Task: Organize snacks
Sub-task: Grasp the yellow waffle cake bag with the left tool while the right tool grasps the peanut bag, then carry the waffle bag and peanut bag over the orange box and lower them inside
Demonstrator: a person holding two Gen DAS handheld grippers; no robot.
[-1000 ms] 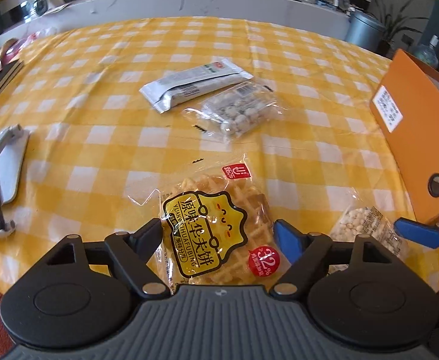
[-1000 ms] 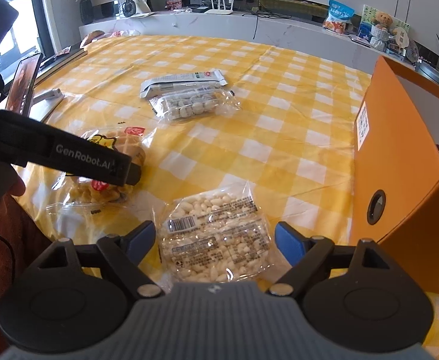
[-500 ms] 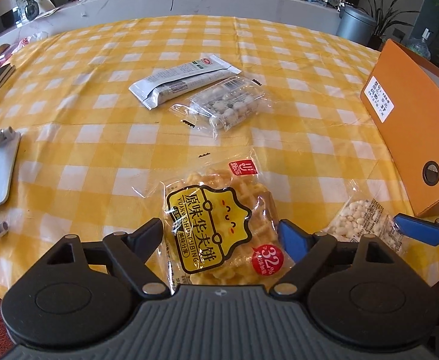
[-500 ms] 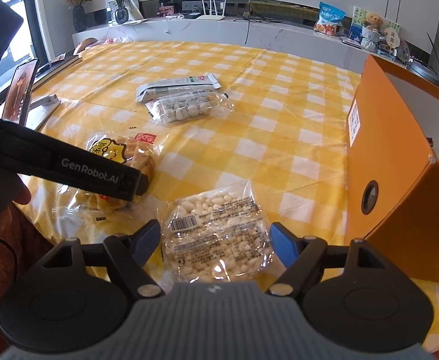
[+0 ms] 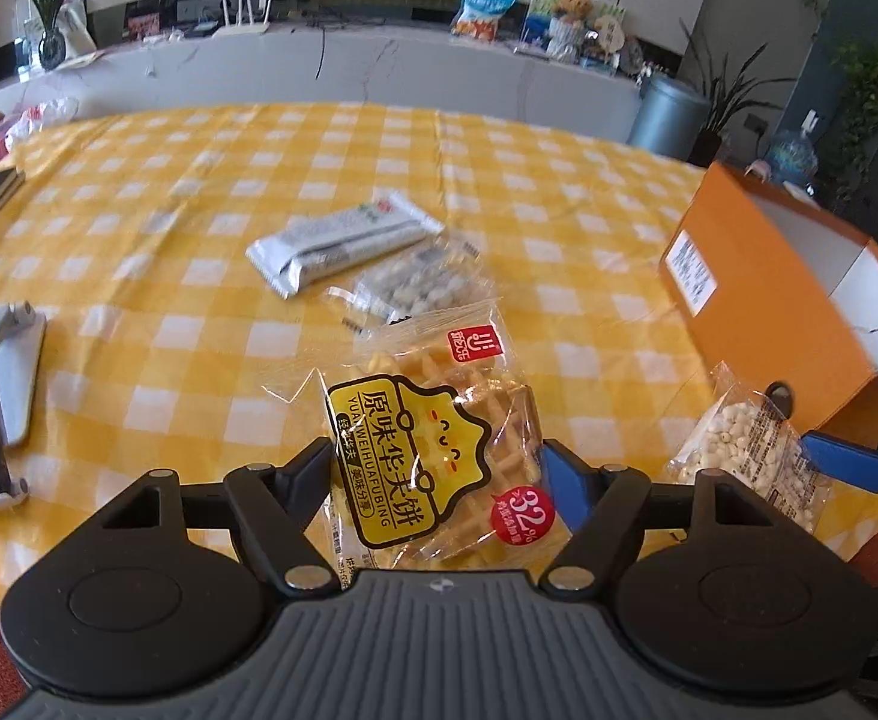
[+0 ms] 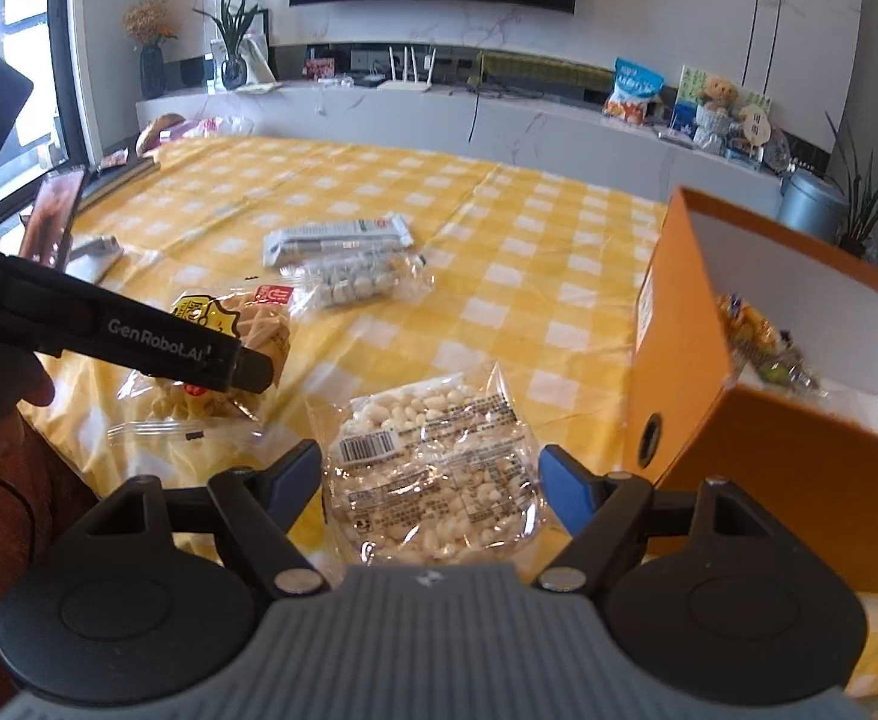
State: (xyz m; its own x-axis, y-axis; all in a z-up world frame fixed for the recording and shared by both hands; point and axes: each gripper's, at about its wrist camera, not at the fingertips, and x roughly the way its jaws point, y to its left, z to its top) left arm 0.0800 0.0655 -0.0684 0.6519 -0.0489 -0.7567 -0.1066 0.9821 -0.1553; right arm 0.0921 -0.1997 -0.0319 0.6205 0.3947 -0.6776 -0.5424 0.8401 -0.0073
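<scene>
Two grippers, one snack packet in each – orange box to the right.
Left wrist: left gripper [image 5: 435, 471] closing on the waffle packet [image 5: 432, 456], pads at its sides, lifted off the checked tablecloth [image 5: 210, 252]; silver bar wrapper [image 5: 342, 243] lies beyond. Right wrist: right gripper [image 6: 431, 471] pinches the peanut packet [image 6: 432, 468] – just left of the open orange box [image 6: 757, 396], sweets inside.

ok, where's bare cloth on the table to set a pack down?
Bare: the far tablecloth beyond the silver pack, and the strip between the clear candy bag and the orange box. Crowded: the near edge, with the waffle pack and peanut bag.
</scene>
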